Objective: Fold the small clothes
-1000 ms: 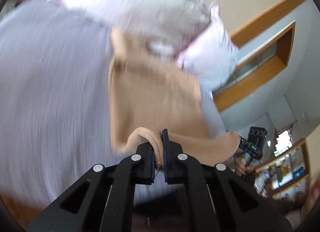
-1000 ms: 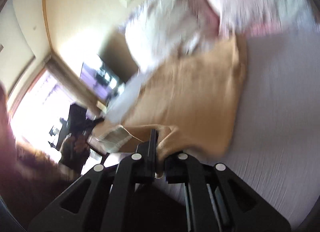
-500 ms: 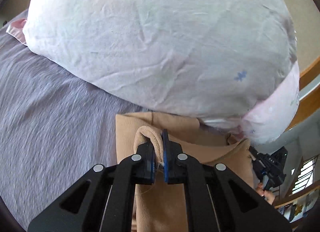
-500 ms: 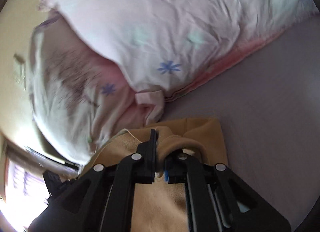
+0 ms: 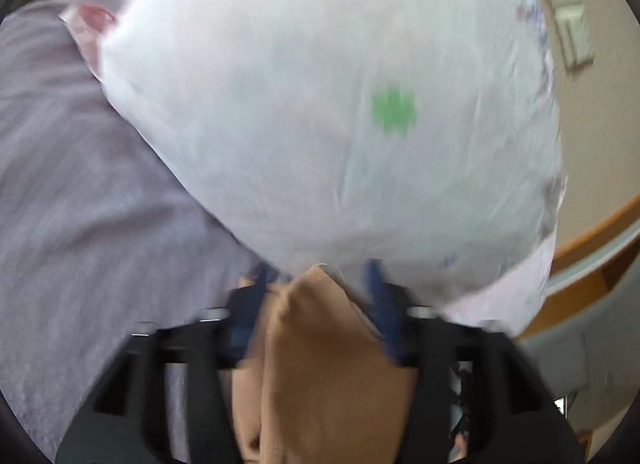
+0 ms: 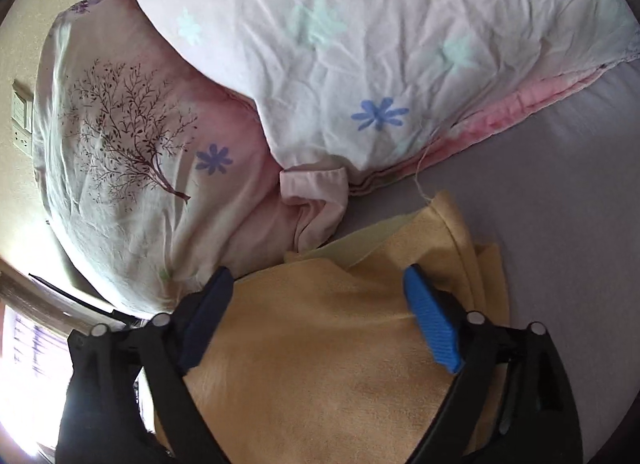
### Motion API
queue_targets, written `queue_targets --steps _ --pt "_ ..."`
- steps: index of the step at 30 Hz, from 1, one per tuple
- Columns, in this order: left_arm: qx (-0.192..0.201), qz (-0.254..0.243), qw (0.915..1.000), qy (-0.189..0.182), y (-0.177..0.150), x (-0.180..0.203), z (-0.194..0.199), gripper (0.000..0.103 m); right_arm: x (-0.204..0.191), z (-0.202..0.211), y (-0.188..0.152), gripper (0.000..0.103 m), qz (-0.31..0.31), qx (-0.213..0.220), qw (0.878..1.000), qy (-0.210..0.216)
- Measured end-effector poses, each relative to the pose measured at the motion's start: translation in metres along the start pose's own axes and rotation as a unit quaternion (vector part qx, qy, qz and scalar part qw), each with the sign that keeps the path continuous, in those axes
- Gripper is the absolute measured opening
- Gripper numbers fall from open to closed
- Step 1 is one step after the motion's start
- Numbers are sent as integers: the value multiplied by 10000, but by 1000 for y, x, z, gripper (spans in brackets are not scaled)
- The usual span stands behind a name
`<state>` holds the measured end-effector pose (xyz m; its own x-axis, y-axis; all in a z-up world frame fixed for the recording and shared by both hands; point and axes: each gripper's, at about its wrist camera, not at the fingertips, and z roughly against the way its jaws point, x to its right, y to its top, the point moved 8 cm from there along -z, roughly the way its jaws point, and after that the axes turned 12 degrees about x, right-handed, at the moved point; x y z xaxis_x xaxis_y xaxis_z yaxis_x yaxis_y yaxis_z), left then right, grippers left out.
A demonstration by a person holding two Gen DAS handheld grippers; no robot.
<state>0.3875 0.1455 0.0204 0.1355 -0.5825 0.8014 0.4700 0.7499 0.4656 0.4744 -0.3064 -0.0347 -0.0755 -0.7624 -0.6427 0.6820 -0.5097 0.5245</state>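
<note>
Now two hand-held grippers, left (image 5: 316, 304) and right (image 6: 316, 312), agape; one tan garment (image 6: 320, 344).

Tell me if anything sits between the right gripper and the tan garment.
Nothing visible does. The right gripper is open with the tan garment lying directly between and under its fingers on the sheet. The pillows lie just beyond the garment's far edge.

We see a grey bedsheet (image 6: 560, 192) spread under everything, with a pale pillow (image 6: 360, 44) printed with blue and mint flowers lying on it. Beside that we find a second pillow (image 6: 132, 152) bearing a dark tree print. A beige wall (image 5: 600, 124) carries a white switch plate (image 5: 572, 36), with wooden trim (image 5: 596, 228) below. Bright window light (image 6: 28, 344) glares at the right view's lower left.
</note>
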Motion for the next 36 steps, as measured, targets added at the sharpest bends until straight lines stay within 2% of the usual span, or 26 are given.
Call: queue_targets --steps 1,4,8,11,16,17,18,20,23,26,29,31,34,36 --pt "114 64 9999 83 5 -4 7 73 -2 0 0 89 -17 16 10000 47" --pt "-371 -206 9989 210 -9 -7 13 73 -21 24 4 89 -225 276 9976 588" --pt "-1085 -669 9914 282 -55 -3 17 73 -21 67 4 94 -232 553 9945 861" --pt "-1515 -829 9839 464 -90 -8 7 72 -19 86 -5 94 -262 542 9937 944" --pt "-1374 -1096 9826 594 -91 -12 1 69 -15 104 -12 94 -177 533 9935 987" --pt "-1381 -1044 9832 579 -92 -13 -1 57 -16 106 -14 95 -157 536 9934 998" --pt "-1522 -895 9828 537 -97 -19 -3 34 -15 108 -17 95 -136 545 9935 992" --pt "-1524 -651 9844 593 -103 -14 -13 19 -15 111 -18 95 -120 526 9934 1008" --pt "-1543 -216 9869 423 -103 -3 -16 13 -11 115 -23 95 -55 437 9939 1006" --pt "-1426 -194 9894 205 -94 24 -11 12 -9 126 -21 95 8 490 9932 1059" --pt "-1341 -423 9900 -64 -96 77 -11 11 -4 137 -18 96 -6 616 9920 1104" --pt "-1397 -619 9878 -304 -109 125 -17 9 2 144 -17 96 -53 708 9914 1101" --pt "-1701 -928 9788 -664 -151 188 -28 9 16 152 -17 96 -162 773 9917 1010" --pt "-2047 -1054 9691 -882 -200 225 -50 9 28 155 -17 96 -277 819 9921 908"
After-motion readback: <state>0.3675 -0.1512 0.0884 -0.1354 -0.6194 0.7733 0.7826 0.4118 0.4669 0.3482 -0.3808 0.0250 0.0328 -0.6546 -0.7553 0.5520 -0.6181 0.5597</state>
